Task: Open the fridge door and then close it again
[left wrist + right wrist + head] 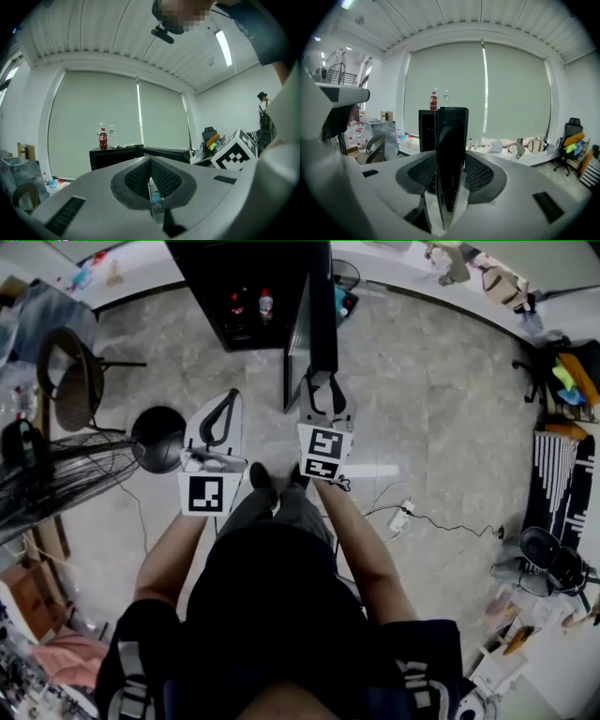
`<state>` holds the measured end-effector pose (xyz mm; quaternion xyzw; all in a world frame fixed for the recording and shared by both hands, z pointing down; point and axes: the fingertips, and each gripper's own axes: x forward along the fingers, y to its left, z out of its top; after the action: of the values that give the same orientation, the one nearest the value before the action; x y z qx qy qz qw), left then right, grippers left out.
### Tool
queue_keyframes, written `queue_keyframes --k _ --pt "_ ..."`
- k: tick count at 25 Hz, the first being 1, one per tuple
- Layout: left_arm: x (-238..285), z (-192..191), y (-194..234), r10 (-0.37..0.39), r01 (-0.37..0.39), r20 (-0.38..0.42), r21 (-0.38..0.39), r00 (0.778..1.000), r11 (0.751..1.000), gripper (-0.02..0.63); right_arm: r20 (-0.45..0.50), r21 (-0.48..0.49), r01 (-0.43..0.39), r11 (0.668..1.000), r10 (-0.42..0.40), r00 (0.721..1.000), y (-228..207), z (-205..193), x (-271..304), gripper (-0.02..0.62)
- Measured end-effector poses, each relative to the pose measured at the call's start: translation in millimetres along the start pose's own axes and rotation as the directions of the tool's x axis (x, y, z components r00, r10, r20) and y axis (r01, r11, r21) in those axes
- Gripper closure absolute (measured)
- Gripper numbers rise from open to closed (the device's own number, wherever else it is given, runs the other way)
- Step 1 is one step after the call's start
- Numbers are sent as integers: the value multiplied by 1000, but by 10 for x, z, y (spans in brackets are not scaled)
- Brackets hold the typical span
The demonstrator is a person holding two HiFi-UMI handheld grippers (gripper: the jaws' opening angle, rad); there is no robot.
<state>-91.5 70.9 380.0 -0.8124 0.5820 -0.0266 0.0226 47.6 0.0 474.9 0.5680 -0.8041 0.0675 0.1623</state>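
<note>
A black fridge stands at the far wall with its door swung out towards me, edge-on. My right gripper is shut on the door's free edge. In the right gripper view the dark door fills the gap between the pads. To the left of the door my left gripper is shut on nothing. From the left gripper view the fridge and its open door lie ahead of the left gripper. A red bottle stands on top of the fridge.
A standing fan, a round black stool and a chair are on the left. A power strip with its cable lies on the floor at the right. A white counter runs along the back wall.
</note>
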Motion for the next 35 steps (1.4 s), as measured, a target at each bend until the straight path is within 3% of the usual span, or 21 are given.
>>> queue_keyframes --k 9,14,18,22,25,27,31,35 --pt "-121 -18 120 83 -83 -22 -15 996 996 583 -11 7 -53 999 53 999 148 14 58 383" --pt "-157 -20 154 106 -106 -44 2 993 994 583 -21 -32 -142 989 141 990 141 35 18 377" --pt "-185 -1 179 121 -120 -50 14 991 993 583 -21 -112 -239 965 238 971 134 84 -74 376" --pt "-191 1 205 138 -137 -57 28 989 990 583 -19 -231 -319 919 323 946 24 203 -137 360" --pt "-211 25 206 154 -152 -61 35 986 988 583 -35 -363 -369 855 384 923 -91 279 -188 356" --pt "-225 54 194 163 -160 -62 45 985 986 583 -53 -477 -388 789 415 908 -168 325 -214 354" --pt "-230 115 138 184 -181 -62 56 981 982 583 -108 -685 -397 611 454 884 -318 447 -204 327" --pt "-259 149 118 211 -207 -66 64 975 976 583 -133 -821 -374 431 493 860 -368 589 -135 325"
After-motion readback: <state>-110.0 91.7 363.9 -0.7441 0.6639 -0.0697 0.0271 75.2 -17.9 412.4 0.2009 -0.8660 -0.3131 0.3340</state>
